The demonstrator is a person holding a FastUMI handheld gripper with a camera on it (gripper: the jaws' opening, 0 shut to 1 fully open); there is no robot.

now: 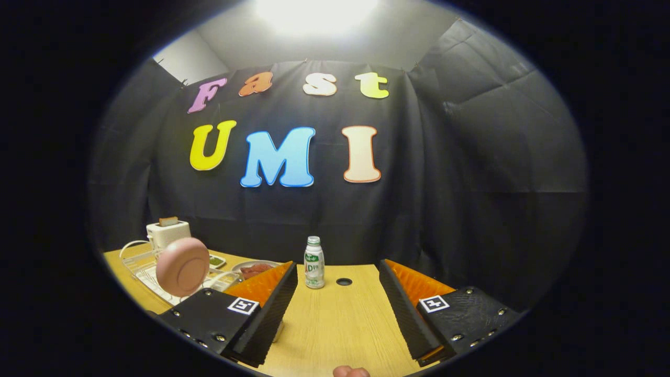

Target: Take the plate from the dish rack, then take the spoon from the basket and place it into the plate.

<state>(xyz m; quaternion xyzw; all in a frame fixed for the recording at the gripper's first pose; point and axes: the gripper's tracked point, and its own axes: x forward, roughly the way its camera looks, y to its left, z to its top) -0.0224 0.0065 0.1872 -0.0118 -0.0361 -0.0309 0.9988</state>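
Observation:
A pink plate (182, 266) stands on edge in a white wire dish rack (144, 269) on the wooden table (340, 319), off to the left of my left finger. My gripper (337, 309) is open, with nothing between its fingers and bare tabletop ahead of them. The basket with the spoon cannot be made out; the left finger hides part of the area behind the rack.
A small white bottle (314, 263) stands just beyond the fingers, beside a round hole (344, 281) in the table. A white toaster (168, 232) sits behind the rack. A dish of red food (255, 269) and a small green dish (216, 260) lie beyond the left finger.

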